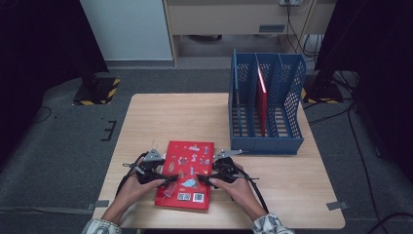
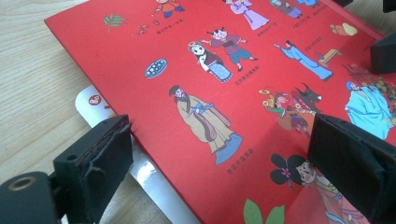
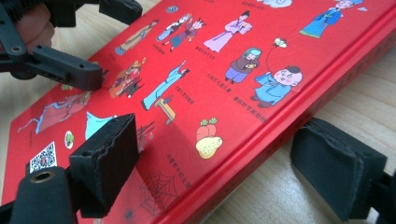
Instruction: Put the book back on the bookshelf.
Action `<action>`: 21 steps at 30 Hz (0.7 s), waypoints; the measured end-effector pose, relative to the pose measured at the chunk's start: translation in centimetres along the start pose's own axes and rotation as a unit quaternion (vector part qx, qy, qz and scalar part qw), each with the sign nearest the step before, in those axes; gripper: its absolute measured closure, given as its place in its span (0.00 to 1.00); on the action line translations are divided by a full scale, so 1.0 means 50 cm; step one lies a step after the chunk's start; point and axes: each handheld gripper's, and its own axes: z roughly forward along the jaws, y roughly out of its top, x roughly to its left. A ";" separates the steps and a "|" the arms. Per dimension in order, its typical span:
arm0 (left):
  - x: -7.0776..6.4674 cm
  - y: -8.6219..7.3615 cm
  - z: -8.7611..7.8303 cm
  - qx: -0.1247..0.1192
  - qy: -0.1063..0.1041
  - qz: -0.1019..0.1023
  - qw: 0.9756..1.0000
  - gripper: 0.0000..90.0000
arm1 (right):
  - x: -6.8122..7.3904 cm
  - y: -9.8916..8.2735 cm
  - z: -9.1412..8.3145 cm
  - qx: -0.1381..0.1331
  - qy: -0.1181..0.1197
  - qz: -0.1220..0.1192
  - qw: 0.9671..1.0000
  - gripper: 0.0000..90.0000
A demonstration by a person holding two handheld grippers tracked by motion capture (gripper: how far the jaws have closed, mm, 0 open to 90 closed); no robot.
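Lying flat near the front edge of the pale wooden table [image 1: 156, 112], a red hardcover picture book [image 1: 187, 168], glossy, scattered with small cartoon figures in robes, a QR code near one corner. Straddling its left edge with jaws apart, the left gripper [image 1: 163, 179]; straddling the spine side, jaws likewise apart, the right gripper [image 1: 207, 179]. Standing behind, a blue perforated plastic file rack [image 1: 265, 105].
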 end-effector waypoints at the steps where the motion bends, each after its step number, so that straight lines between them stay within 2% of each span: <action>1: 0.001 0.000 0.000 -0.001 -0.002 -0.002 1.000 0.06 | 0.000 0.001 -0.001 -0.004 0.001 0.003 1.000 0.19; 5: 0.002 0.000 -0.004 -0.007 -0.009 -0.008 1.000 0.06 | 0.006 0.009 -0.006 -0.015 0.006 0.006 1.000 0.21; 12: 0.006 0.000 -0.011 -0.019 -0.018 -0.017 1.000 0.06 | 0.017 0.033 -0.010 -0.026 0.007 -0.006 1.000 0.22; 21: 0.007 0.000 -0.016 -0.029 -0.022 -0.019 0.999 0.06 | 0.031 0.057 0.006 -0.028 0.012 -0.006 1.000 0.21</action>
